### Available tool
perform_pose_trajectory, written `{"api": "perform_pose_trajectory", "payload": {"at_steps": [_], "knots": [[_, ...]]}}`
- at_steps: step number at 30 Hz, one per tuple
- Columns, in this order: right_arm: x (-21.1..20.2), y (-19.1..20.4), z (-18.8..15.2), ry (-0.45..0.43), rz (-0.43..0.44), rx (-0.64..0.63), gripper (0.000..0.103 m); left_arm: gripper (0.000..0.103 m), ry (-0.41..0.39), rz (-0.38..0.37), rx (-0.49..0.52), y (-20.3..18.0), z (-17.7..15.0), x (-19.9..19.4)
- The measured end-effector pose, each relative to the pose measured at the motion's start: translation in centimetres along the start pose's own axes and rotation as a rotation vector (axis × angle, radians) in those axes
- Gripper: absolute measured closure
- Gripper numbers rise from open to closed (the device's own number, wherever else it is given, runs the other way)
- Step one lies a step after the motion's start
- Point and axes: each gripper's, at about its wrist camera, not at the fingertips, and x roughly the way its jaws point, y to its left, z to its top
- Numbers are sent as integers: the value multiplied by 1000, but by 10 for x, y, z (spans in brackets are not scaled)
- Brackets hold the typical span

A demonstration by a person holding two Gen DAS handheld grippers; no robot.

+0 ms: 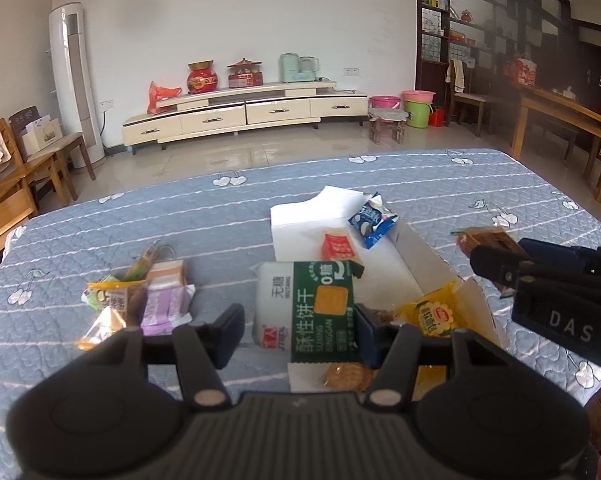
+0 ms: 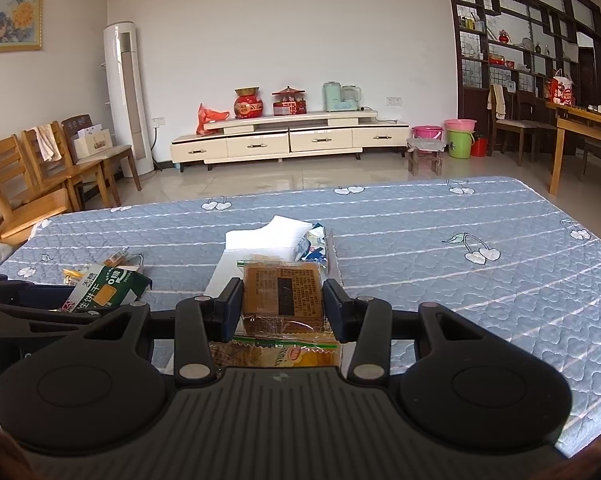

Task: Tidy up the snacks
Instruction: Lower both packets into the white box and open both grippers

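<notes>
Right gripper [image 2: 283, 305] pinches a brown plastic-wrapped cake packet [image 2: 283, 294]; left gripper [image 1: 296, 330], jaws wide, straddles the green-and-white biscuit packet [image 1: 306, 312] ahead

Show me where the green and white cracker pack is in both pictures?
Left wrist view: green and white cracker pack sits bottom centre, between the left tool's fingers.
Right wrist view: it peeks in at lower left.
Shared landmark: the white box beside it.

Two packets [image 1: 356, 232] lie in the box [image 1: 412, 268]; loose snacks [image 1: 140, 300] lie left of it.
</notes>
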Motion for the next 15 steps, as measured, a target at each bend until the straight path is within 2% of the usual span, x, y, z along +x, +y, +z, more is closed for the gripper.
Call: {"api": "perform_pose_trajectory", "payload": {"at_steps": [15], "knots": [[34,6,4,60,-5,4,50,45,63,-32,-11,-7,3,40]]}}
